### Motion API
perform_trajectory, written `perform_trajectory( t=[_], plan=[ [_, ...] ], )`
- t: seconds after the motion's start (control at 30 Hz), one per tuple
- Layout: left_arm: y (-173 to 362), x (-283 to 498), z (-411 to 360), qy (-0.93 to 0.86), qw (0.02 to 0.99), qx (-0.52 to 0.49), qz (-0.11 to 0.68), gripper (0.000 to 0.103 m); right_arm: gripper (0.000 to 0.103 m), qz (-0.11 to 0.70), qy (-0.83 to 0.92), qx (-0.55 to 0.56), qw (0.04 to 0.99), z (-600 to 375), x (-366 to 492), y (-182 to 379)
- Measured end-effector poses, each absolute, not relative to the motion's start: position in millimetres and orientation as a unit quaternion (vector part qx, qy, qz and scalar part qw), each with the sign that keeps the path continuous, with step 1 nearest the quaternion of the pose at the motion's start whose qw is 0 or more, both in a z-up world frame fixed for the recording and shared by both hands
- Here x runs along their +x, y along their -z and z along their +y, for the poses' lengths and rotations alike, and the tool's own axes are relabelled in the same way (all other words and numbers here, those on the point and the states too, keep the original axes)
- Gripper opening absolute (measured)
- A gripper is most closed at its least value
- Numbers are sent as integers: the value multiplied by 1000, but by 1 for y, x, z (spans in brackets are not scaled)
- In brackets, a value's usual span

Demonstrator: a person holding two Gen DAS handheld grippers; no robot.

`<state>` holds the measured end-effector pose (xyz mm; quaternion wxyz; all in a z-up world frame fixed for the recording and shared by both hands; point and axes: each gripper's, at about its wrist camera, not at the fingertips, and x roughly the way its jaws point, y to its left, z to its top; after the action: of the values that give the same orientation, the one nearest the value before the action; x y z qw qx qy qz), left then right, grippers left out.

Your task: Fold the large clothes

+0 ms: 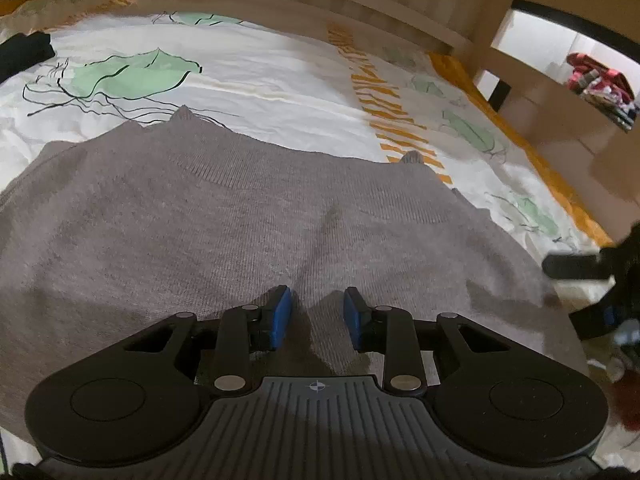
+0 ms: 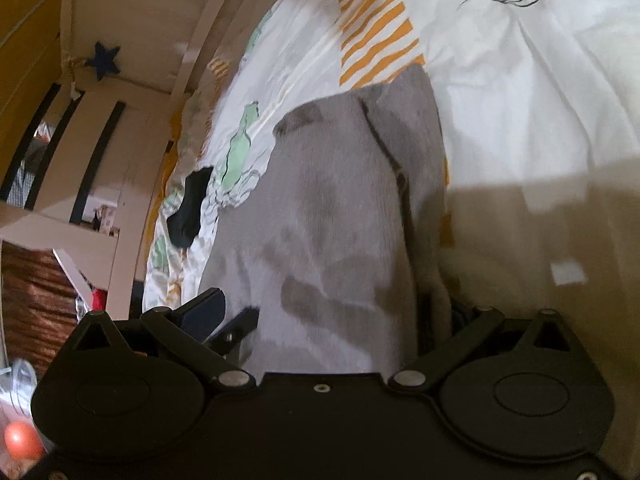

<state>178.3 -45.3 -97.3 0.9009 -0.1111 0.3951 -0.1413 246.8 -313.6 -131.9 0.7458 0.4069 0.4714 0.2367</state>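
Observation:
A large grey knit sweater (image 1: 240, 220) lies spread on a bed with a white duvet (image 1: 260, 76) printed in green and orange. My left gripper (image 1: 318, 314) is open, its blue pads (image 1: 282, 316) resting on the sweater's near part with a fabric ridge between them. My right gripper shows at the right edge of the left wrist view (image 1: 580, 268), at the sweater's right side. In the right wrist view the gripper (image 2: 340, 320) is open wide, and the grey sweater (image 2: 340, 220) runs through the gap between the fingers; its right finger is hidden behind fabric.
A wooden bed frame (image 1: 360, 12) runs along the far side. A dark garment (image 1: 24, 54) lies at the bed's far left; it also shows in the right wrist view (image 2: 192, 208). A shelf with colourful items (image 1: 600, 84) stands at right. An orange ball (image 2: 20, 438) sits low left.

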Motion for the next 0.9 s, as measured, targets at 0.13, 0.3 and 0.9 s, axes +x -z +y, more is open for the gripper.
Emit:
perform_trajectory(
  t=[0.13,0.3,0.9],
  plan=[
    [95,177,-45,144,899,-118,396,29,74,485,-239,347,767,-300,246,127],
    [75,157,-38,166,902,-112,384,29,33,487,-210,348,773,-302,241,130],
    [77,142,23,167,889,-188,383,29,24,428,-224,272,832,-223,237,9]
  ],
)
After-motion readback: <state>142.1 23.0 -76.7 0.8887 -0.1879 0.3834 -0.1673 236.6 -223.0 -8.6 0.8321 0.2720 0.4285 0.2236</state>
